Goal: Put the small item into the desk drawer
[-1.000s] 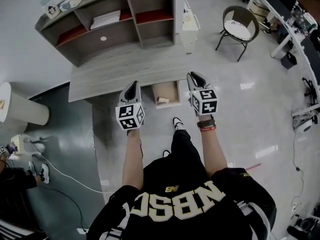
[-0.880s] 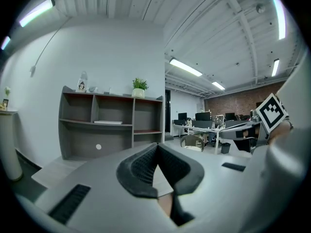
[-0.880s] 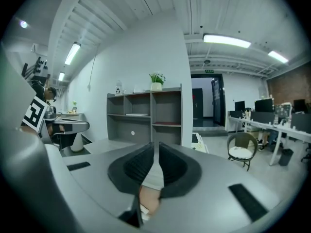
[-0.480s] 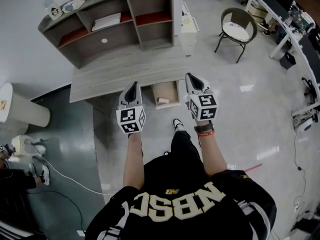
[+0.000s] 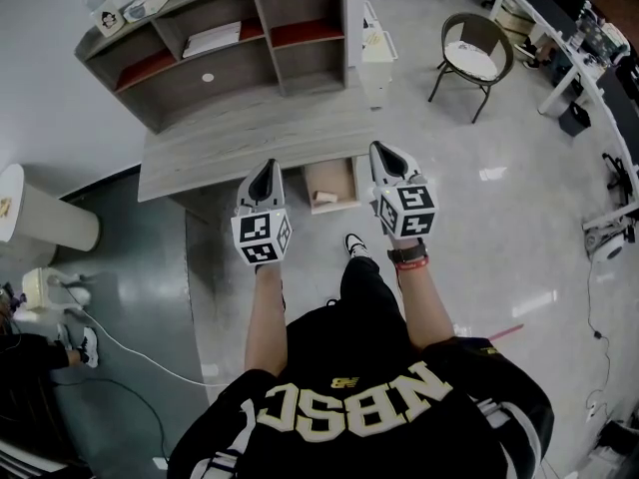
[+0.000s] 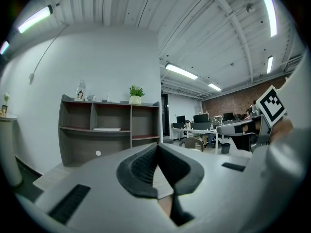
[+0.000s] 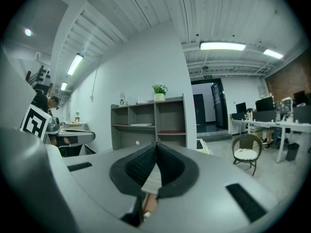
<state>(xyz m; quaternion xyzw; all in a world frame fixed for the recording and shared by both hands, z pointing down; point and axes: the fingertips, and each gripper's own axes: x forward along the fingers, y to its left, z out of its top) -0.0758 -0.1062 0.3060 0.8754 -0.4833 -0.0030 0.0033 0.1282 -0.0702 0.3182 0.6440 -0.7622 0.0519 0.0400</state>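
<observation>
Left gripper (image 5: 266, 170) and right gripper (image 5: 385, 154) jaws clenched, empty. Item (image 5: 325, 200) lies in drawer (image 5: 335, 179) below, between them; probably light, stiff: pinch its middle.

Glossy grey floor (image 5: 479, 267), white wall (image 6: 97, 57), grey shelf unit (image 5: 240, 70), round chair (image 5: 477, 56), ceiling strip lights (image 7: 222, 46).

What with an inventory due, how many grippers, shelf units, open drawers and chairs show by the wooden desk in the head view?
Grippers: 2, left gripper and right gripper
Shelf unit: 1
Open drawer: 1
Chair: 1
Total: 5
</observation>
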